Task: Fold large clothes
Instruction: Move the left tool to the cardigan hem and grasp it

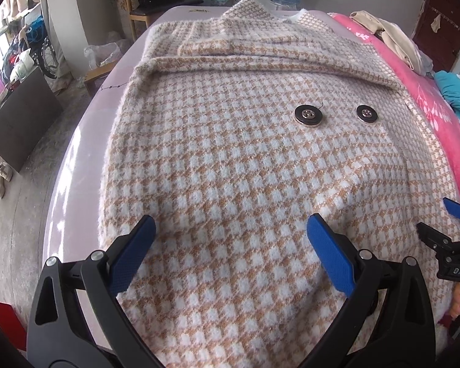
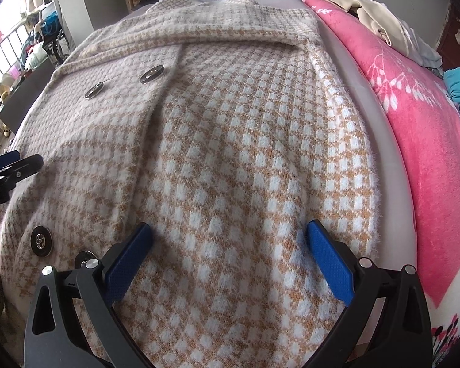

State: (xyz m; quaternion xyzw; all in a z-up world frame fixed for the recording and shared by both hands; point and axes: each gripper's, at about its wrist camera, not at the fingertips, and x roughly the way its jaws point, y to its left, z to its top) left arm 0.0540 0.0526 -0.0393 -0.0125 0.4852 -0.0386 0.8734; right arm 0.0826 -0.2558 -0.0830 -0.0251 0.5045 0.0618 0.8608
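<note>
Fuzzy tan-and-white houndstooth coat (image 1: 230, 168) lies flat; left gripper (image 1: 231, 247) and right gripper (image 2: 230, 245) fingers spread wide.

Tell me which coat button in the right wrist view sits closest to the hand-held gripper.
The button half hidden behind the right hand-held gripper's left finger. The next button lies further left; the other two are far up the coat.

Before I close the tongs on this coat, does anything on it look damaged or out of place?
One small thing: a loose thread sticks out beside the left of the two upper buttons on the houndstooth coat. Otherwise the coat lies fairly flat on the bed, and both tongs, left and right, are open above it.
</note>
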